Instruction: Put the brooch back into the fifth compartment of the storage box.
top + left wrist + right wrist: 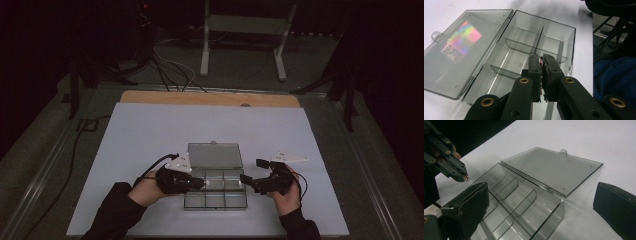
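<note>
A clear plastic compartment box (216,205) (570,40) (549,212) lies open on the white sheet, its lid (215,155) (461,50) (554,170) folded flat behind it. The compartments look empty. My left gripper (202,184) (541,57) (465,178) hovers over the box's left middle compartment with its jaws shut. A tiny shiny piece is pinched at its tip; I cannot tell what it is. My right gripper (253,171) (541,192) stands open at the box's right side, with the box's near corner between its wide-spread jaws and apart from them.
The white sheet (150,130) covers the table, with a wooden strip (210,98) along its far edge. A white frame stand (245,25) and cables (170,70) are on the dark floor behind. Bare sheet surrounds the box.
</note>
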Action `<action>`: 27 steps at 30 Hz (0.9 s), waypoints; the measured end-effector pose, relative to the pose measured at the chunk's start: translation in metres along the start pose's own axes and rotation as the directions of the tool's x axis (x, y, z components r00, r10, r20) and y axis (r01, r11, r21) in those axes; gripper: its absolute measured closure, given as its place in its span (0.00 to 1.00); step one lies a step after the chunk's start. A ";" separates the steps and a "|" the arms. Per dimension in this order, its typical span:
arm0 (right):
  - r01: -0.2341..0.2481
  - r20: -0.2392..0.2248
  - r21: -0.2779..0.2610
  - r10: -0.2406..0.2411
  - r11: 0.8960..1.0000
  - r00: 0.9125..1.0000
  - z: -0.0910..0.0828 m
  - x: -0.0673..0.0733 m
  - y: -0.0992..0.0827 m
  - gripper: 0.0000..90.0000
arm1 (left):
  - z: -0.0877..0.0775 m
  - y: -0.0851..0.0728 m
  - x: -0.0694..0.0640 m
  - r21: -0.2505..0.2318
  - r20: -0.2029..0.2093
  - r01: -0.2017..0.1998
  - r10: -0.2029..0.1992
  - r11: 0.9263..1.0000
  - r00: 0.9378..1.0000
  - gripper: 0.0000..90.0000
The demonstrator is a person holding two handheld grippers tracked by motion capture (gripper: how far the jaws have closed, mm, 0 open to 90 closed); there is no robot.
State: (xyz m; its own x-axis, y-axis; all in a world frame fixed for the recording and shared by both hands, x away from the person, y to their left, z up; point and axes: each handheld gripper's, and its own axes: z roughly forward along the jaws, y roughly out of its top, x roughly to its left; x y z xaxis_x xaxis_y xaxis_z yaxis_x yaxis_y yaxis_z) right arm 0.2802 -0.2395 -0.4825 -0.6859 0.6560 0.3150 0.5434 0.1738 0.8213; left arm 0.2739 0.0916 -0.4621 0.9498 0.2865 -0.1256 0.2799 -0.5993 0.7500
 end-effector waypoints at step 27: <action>-0.003 -0.002 0.001 0.003 1.000 1.000 0.000 0.000 0.000 0.01 | 0.044 0.006 -0.016 0.022 0.075 0.009 -0.011 1.000 0.997 0.97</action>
State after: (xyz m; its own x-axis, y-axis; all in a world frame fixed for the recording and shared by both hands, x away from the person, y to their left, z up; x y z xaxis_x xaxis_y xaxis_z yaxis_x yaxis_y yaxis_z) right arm 0.2803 -0.2400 -0.4826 -0.6848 0.6554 0.3187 0.5461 0.1719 0.8199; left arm 0.2669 0.0507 -0.4845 0.9545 0.2364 -0.1819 0.2917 -0.6126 0.7346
